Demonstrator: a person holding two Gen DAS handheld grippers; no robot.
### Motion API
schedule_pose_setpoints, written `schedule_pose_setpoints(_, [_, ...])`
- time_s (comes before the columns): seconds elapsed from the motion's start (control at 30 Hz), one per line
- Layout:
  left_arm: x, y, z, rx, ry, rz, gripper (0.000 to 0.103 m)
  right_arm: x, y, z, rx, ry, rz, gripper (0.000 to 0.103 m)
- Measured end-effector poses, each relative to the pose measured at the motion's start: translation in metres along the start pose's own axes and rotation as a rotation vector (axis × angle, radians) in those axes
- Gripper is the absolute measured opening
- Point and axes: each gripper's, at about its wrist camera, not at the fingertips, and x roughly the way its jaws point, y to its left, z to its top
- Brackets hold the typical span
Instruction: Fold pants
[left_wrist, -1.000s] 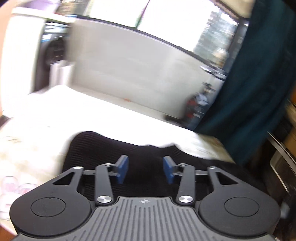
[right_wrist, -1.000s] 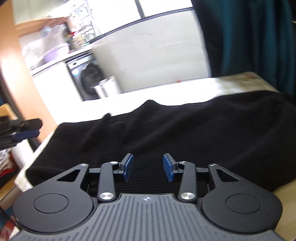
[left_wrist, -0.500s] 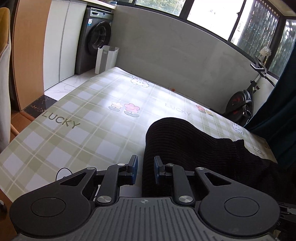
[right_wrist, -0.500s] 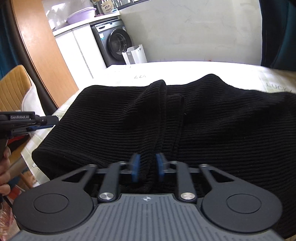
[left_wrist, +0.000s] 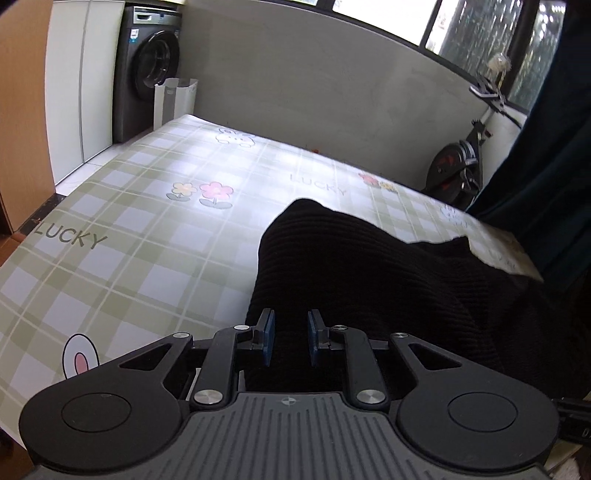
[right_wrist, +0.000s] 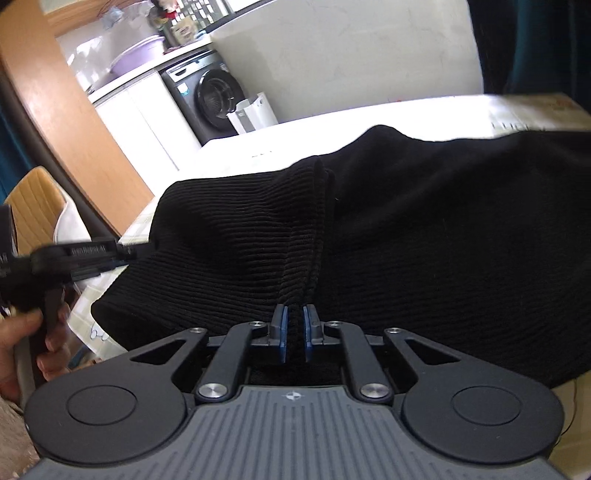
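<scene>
Black ribbed pants (left_wrist: 369, 273) lie bunched on a table with a green plaid cloth (left_wrist: 140, 236). My left gripper (left_wrist: 290, 341) has its blue pads a small gap apart with pants fabric between them at the near edge. My right gripper (right_wrist: 294, 332) is shut on a raised fold of the pants (right_wrist: 406, 240), which rises in a ridge away from the pads. The left gripper also shows at the left of the right wrist view (right_wrist: 79, 254), held by a hand and blurred, at the pants' left corner.
A washing machine (left_wrist: 147, 92) and white bin (left_wrist: 173, 99) stand beyond the table's far left. An exercise bike (left_wrist: 461, 158) and dark teal curtain (left_wrist: 546, 166) are at the right. A grey wall (left_wrist: 332, 85) runs behind. A tan chair (right_wrist: 33, 206) stands at the left.
Both grippers came down onto the pants and closed from wide open. The right gripper tightened on the fold and lifted it; the left gripper's pads have widened a little since half a second ago.
</scene>
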Motion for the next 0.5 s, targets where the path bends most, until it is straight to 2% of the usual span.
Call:
schedule_pose_setpoints(0.1, [0.008,-0.003,-0.004,0.014,0.021,0.015,0.02,0.003,-0.001,0.005,0.017,0.012,0.025,0.014])
schedule_pose_setpoints(0.27, [0.012,-0.009,-0.007,0.024,0.015,0.028,0.019,0.011,-0.006,0.016,0.026,-0.005,0.017,0.041])
schedule_pose_setpoints(0.5, [0.007,-0.011,-0.014,0.011,-0.022,0.038,0.019,0.037,-0.014,0.022,0.076,0.001,0.036,0.041])
